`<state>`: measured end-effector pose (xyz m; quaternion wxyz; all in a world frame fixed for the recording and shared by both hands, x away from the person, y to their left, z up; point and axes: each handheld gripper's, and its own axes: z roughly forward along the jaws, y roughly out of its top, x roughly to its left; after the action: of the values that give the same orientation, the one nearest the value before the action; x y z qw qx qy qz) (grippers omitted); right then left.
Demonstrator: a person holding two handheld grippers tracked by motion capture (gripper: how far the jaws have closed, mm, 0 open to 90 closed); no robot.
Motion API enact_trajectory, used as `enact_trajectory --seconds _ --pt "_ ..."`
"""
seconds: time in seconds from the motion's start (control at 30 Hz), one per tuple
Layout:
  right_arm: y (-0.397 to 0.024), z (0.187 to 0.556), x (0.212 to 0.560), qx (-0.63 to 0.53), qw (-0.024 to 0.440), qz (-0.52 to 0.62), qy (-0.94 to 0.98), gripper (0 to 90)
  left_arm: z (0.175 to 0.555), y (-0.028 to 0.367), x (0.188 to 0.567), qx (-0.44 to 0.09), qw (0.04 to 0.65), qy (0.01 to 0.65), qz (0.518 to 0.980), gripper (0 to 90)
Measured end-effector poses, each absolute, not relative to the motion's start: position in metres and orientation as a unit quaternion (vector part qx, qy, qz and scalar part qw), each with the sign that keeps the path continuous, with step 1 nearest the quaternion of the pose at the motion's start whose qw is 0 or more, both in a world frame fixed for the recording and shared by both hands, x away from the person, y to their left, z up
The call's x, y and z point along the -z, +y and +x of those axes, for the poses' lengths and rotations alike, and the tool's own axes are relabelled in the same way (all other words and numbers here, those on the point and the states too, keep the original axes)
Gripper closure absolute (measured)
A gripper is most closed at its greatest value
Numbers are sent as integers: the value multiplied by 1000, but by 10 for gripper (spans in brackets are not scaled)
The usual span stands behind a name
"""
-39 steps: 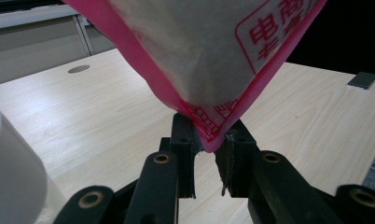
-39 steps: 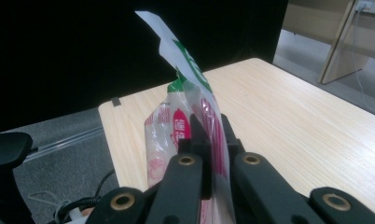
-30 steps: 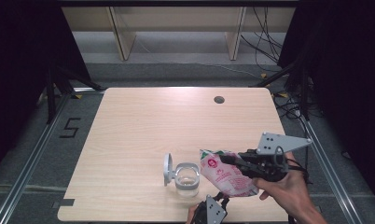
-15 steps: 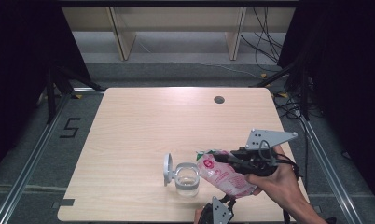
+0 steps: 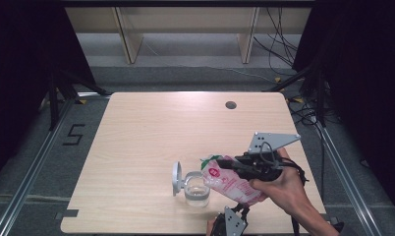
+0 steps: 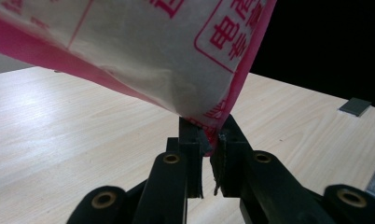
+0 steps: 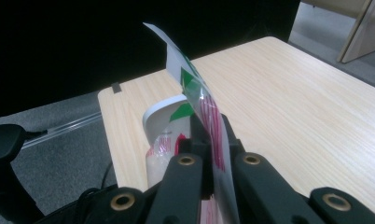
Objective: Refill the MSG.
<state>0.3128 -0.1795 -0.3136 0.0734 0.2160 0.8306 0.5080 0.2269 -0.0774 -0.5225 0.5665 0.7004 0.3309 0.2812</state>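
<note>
a pale wooden table (image 5: 151,137) has a dark round hole (image 5: 230,104) near its far right edge. beyond it stand shelf legs (image 5: 128,42), cables (image 5: 279,34) far right, a floor mark (image 5: 73,134) left.

Beyond the claws, a pale wooden table (image 5: 151,132) stands on grey floor (image 5: 185,73), wooden shelf legs (image 5: 128,42) behind, darkness beside.

The right gripper (image 5: 225,162), held level in the right hand (image 5: 279,184), is clamped shut. The left gripper (image 5: 233,221) points up, jaws pinched nearly together.
</note>
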Motion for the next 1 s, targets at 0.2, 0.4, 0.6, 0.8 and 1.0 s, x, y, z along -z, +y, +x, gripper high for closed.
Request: enact_trajectory --seconds 0.2,0.4,0.6,0.8,1.0 --pt "-171 316 312 -503 73 210 836 900 228 -79 521 -272 579 339 690 822" --pt "-163 323 307 -477 92 197 851 900 231 -79 518 -276 585 340 683 823" --pt "-151 324 292 -474 95 198 853 900 235 -70 506 -294 587 333 677 823" --pt "-143 324 297 -469 91 193 857 900 235 -71 511 -286 587 339 678 822" --pt "-144 329 301 -463 85 190 861 900 235 -75 512 -280 590 344 675 822"
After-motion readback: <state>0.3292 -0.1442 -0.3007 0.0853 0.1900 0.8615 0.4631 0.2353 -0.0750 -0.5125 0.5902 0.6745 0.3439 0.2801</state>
